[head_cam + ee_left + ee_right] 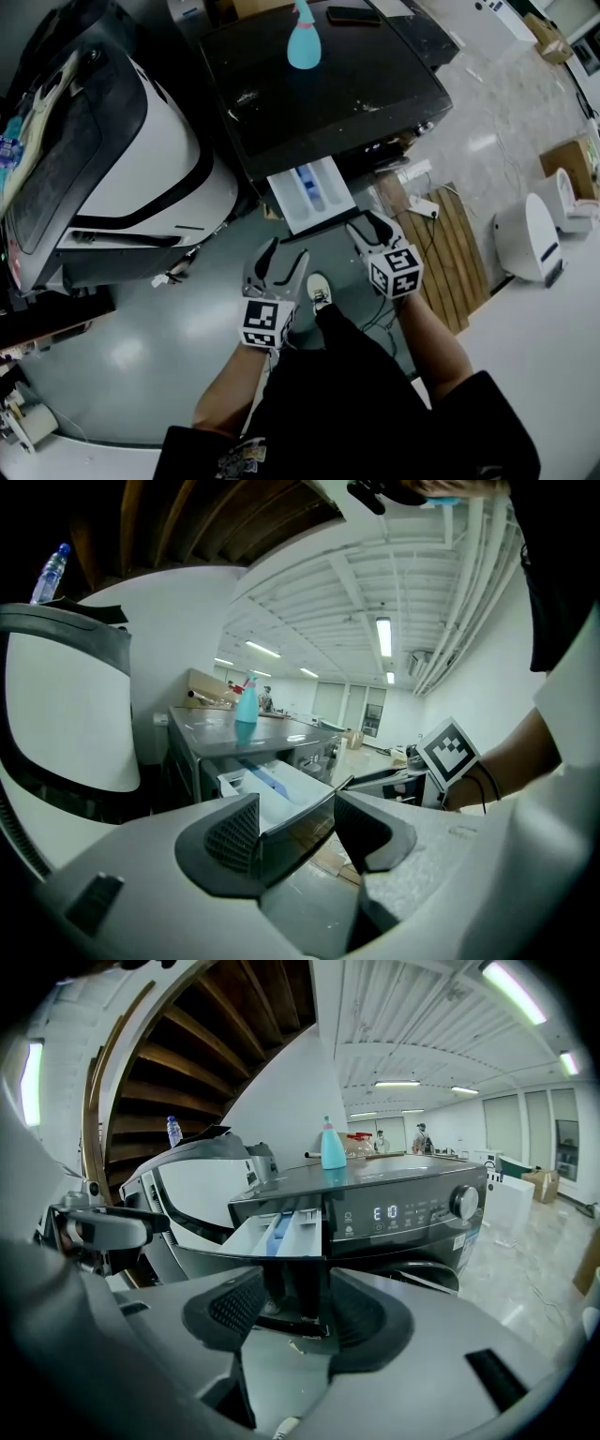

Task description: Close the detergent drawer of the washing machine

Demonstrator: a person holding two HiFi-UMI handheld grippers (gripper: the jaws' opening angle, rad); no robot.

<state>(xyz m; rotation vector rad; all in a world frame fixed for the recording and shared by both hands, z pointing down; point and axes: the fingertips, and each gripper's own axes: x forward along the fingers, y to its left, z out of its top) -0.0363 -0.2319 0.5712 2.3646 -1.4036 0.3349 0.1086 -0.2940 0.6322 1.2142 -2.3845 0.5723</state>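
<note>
The dark washing machine (328, 94) fills the twelve o'clock part of the view. Its white detergent drawer (314, 195) stands pulled out toward six o'clock, with a blue insert showing inside. A turquoise bottle (304, 42) stands on the machine's top, and a flat dark object (353, 15) lies at the bottle's two o'clock. The right gripper (367, 227) sits at the drawer's five o'clock corner, fingers apart; contact cannot be told. The left gripper (284, 258) hangs at the drawer's six o'clock, slightly apart from it, with nothing between its spread fingers. A white-and-black appliance (122, 169) lies at nine o'clock and a wooden pallet (455, 253) at three o'clock.
</note>
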